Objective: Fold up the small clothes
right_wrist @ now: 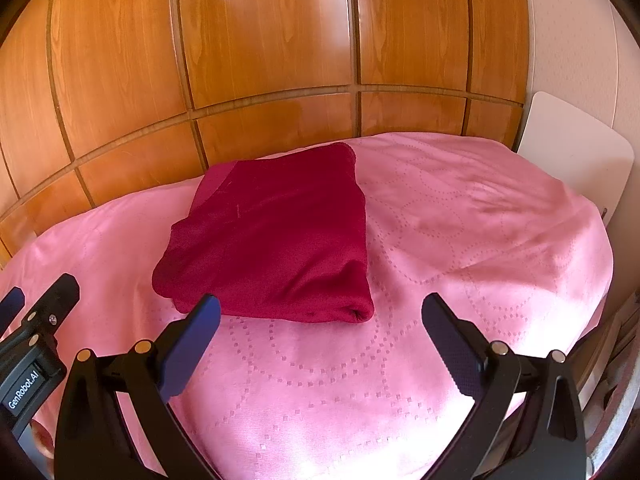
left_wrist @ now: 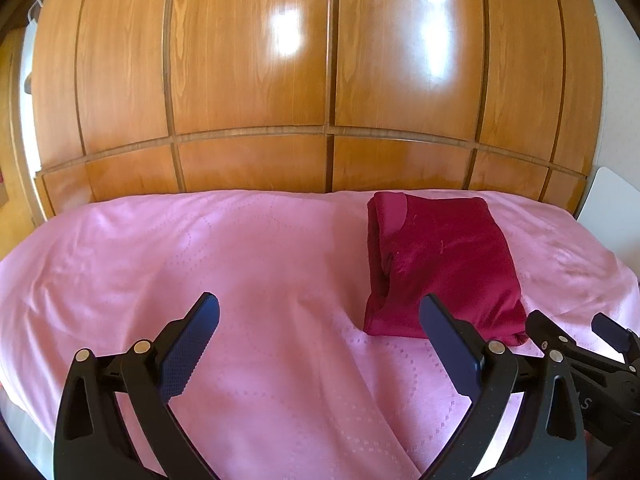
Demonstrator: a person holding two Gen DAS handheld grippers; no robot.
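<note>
A dark red garment (left_wrist: 444,268) lies folded into a compact rectangle on the pink bedspread (left_wrist: 240,264). It also shows in the right wrist view (right_wrist: 276,236). My left gripper (left_wrist: 320,312) is open and empty, held above the bedspread just left of and in front of the garment. My right gripper (right_wrist: 320,312) is open and empty, held in front of the garment's near edge. The right gripper also shows at the right edge of the left wrist view (left_wrist: 572,332). The left gripper shows at the left edge of the right wrist view (right_wrist: 36,300).
A wooden panelled wardrobe (left_wrist: 320,80) stands right behind the bed. A white board or chair back (right_wrist: 576,152) stands at the bed's right side. The bedspread (right_wrist: 460,240) drops off at its right and near edges.
</note>
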